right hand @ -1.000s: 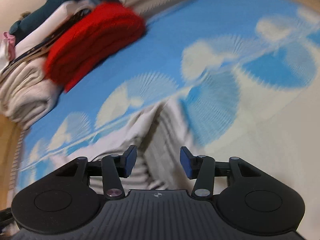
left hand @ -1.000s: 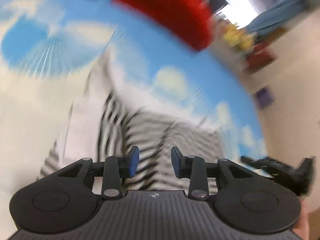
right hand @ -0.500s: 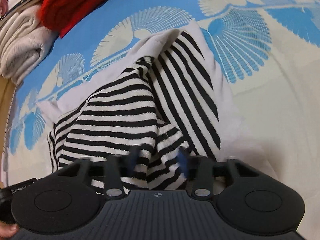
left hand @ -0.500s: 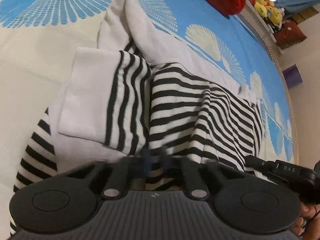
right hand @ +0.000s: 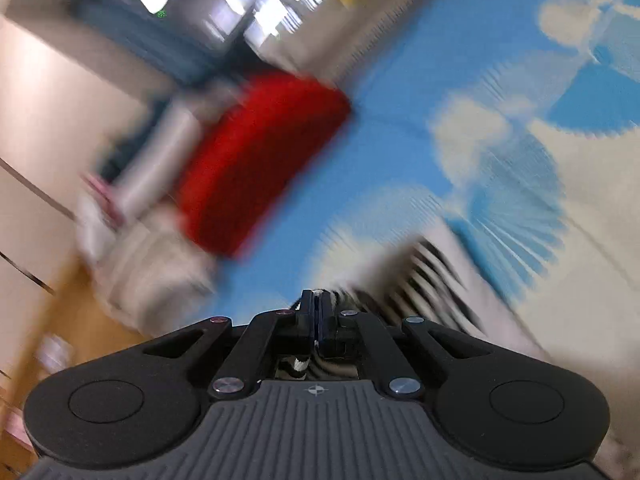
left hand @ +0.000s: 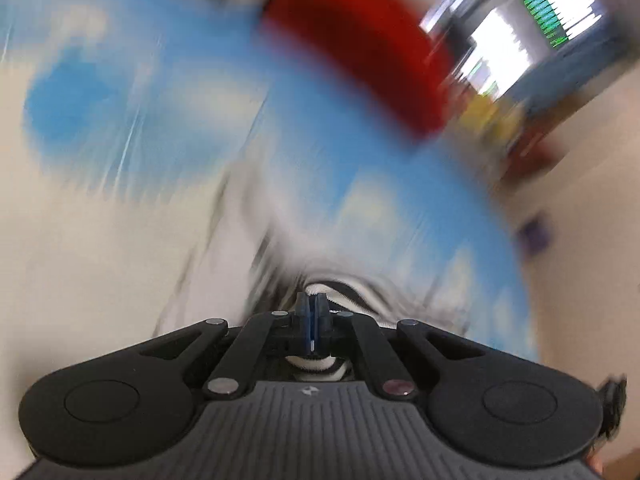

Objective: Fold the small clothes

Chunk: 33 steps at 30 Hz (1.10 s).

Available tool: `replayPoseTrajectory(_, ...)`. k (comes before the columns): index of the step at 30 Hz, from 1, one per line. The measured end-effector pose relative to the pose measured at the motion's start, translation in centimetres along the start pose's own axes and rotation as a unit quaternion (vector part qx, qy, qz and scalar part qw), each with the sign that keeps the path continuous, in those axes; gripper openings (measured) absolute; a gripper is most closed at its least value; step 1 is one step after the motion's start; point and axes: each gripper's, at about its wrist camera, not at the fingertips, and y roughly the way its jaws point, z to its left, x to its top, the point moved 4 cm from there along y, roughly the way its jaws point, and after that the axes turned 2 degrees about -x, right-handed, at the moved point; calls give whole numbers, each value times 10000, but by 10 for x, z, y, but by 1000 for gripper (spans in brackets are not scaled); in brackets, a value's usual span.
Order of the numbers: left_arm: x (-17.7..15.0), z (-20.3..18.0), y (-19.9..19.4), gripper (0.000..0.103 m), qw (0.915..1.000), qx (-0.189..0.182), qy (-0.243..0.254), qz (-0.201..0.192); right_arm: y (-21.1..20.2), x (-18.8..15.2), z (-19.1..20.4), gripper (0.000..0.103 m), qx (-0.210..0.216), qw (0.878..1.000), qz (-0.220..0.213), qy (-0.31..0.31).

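The left gripper has its jaws pinched together on a fold of the striped garment, whose black-and-white knit shows just ahead of the blue pads and again beneath them, close against the tool's body; the rest of the cloth trails forward and to the left of these tongs over the blue-and-cream bedcover, though motion blur smears its outline; far ahead and a little right lies a red folded item, well apart from the grip. The right gripper is likewise closed on the same striped garment, a sliver of stripe caught between the pads and more of it running off ahead and to the right; ahead and to the left of these tongs sits the red item beside a pale stack of folded clothes. The garment looks light, limp and stretchy, so it will likely sag between the two holds and drape wherever it is unsupported; it is not fragile, but a thin knit can slide out of a shallow pinch; the firmer places to hold are probably hems, cuffs or seams, where the cloth is doubled, and two holds well apart along one edge should keep that edge straight for a fold.
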Motion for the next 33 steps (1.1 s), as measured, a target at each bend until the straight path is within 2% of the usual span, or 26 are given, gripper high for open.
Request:
replayPoseTrajectory(1, -10, 11, 14, 4, 9980, 351, -57, 529, 11, -8, -9, 1, -522, 9977, 419, -119)
replayPoseTrajectory(2, -16, 20, 21, 8, 9949, 671, -117, 739, 23, -18, -24, 1, -1085, 9899, 900, -165)
replayPoseTrajectory(3, -17, 23, 23, 9, 9943, 760, -214, 719, 31, -27, -36, 1, -1485, 9804, 1283, -173)
replayPoseTrajectory(4, -14, 22, 20, 16, 9958, 637, -292, 593, 37, -35, -45, 6, -1824, 9705, 1565, -210)
replayPoseTrajectory(5, -11, 20, 17, 31, 9971, 504, -319, 477, 40, -38, -48, 6, -1970, 9669, 1603, -230)
replayPoseTrajectory(6, -6, 16, 12, 40, 9984, 351, -350, 282, 40, -38, -46, 6, -1949, 9683, 1541, -241)
replayPoseTrajectory(7, -1, 12, 8, 52, 9989, 254, -389, 111, 39, -36, -41, 11, -1824, 9716, 1480, -278)
replayPoseTrajectory(8, 1, 10, 7, 55, 9990, 190, -413, 4, 38, -36, -35, 22, -1689, 9751, 1398, -327)
replayPoseTrajectory(9, 0, 6, 9, 55, 9990, 156, -415, -1, 37, -34, -30, 28, -1618, 9774, 1308, -374)
replayPoseTrajectory(10, -1, 4, 14, 55, 9989, 176, -421, 68, 36, -32, -27, 40, -1595, 9788, 1217, -404)
replayPoseTrajectory(11, -6, 2, 21, 54, 9987, 236, -436, 132, 37, -28, -25, 45, -1569, 9799, 1164, -403)
replayPoseTrajectory(15, -10, 9, 36, 49, 9977, 412, -382, 375, 45, -28, -30, 45, -1495, 9809, 1243, -74)
replayPoseTrajectory(18, -7, 6, 44, 38, 9979, 425, -322, 356, 36, -24, -33, 45, -1367, 9844, 1072, 282)
replayPoseTrajectory(22, -7, 1, 47, 22, 9982, 426, -191, 379, 30, -11, -27, 45, -1084, 9898, 809, 449)
replayPoseTrajectory(25, -9, 0, 43, 7, 9982, 448, -79, 396, 43, -18, -25, 46, -1079, 9867, 1159, 370)
replayPoseTrajectory(27, -7, -3, 40, 4, 9989, 380, -30, 257, 52, -28, -25, 46, -1143, 9822, 1451, 329)
replayPoseTrajectory(28, -3, -5, 33, 3, 9995, 326, -14, 24, 55, -32, -24, 42, -1215, 9798, 1570, 217)
replayPoseTrajectory(29, 1, -9, 25, 3, 9995, 217, 39, -218, 56, -34, -22, 16, -1288, 9796, 1538, 96)
replayPoseTrajectory(30, 5, -11, 19, 3, 9991, 130, 74, -393, 53, -33, -20, 5, -1288, 9816, 1407, 31)
replayPoseTrajectory(32, 10, -11, 11, 3, 9981, 140, 100, -600, 40, -24, -9, 5, -1017, 9903, 947, 23)
replayPoseTrajectory(33, 10, -9, 13, 3, 9982, 239, 112, -542, 33, -19, -3, 5, -883, 9934, 736, -52)
